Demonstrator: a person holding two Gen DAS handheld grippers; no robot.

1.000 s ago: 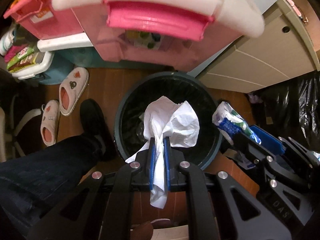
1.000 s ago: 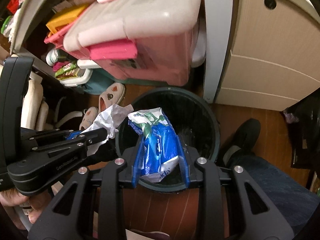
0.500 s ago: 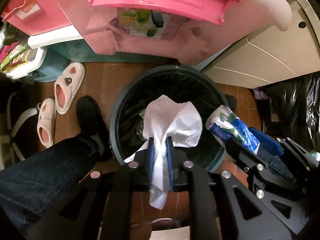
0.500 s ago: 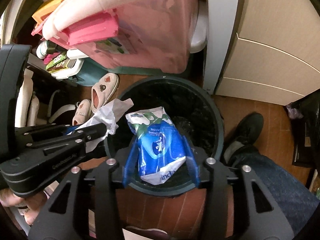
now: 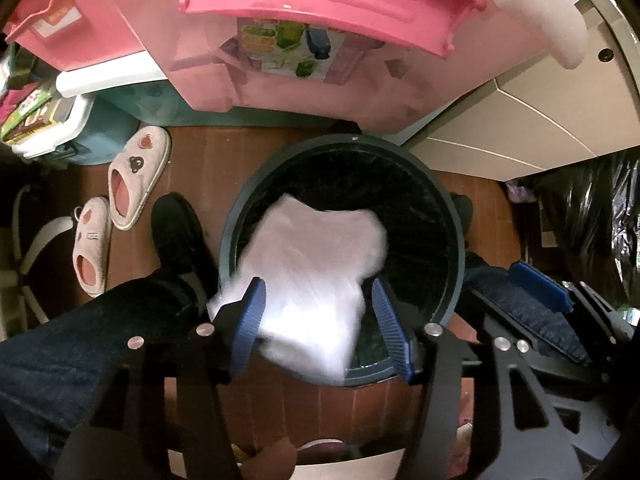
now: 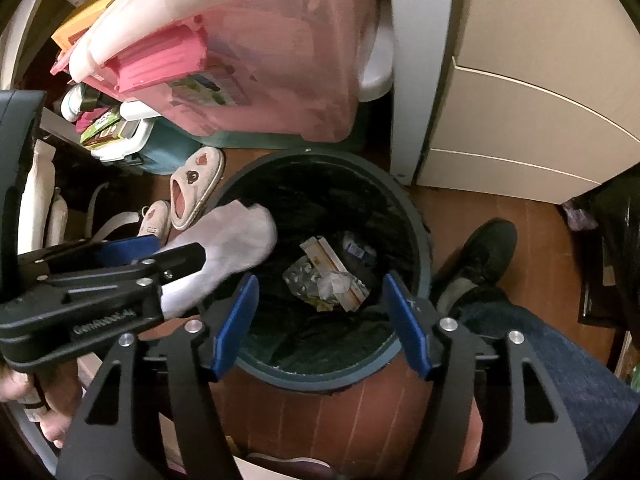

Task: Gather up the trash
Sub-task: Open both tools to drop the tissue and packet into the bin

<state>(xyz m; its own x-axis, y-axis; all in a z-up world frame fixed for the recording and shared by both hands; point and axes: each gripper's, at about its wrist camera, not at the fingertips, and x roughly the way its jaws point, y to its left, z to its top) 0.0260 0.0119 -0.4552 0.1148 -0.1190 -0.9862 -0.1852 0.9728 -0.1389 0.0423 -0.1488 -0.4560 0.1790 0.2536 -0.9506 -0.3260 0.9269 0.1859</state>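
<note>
A round dark bin (image 5: 456, 240) with a black liner stands on the wooden floor below both grippers; it also shows in the right wrist view (image 6: 420, 248). My left gripper (image 5: 318, 316) is open above the bin's near rim, and a blurred crumpled white tissue (image 5: 316, 276) hangs loose between its blue pads. In the right wrist view the tissue (image 6: 228, 248) is at the bin's left rim by the left gripper (image 6: 160, 256). My right gripper (image 6: 320, 312) is open and empty over the bin. Several wrappers (image 6: 328, 276) lie at the bin's bottom.
A pink storage box (image 5: 320, 52) overhangs the bin's far side. Two pink slippers (image 5: 136, 176) lie on the floor to the left. The person's dark shoes and jeans (image 5: 176, 240) flank the bin. A beige cabinet (image 6: 520, 80) stands to the right, black bags (image 5: 580, 216) beyond.
Both grippers have opened. The blue wipes packet has left the right gripper. The white tissue has come free of the left pads and shows blurred over the bin.
</note>
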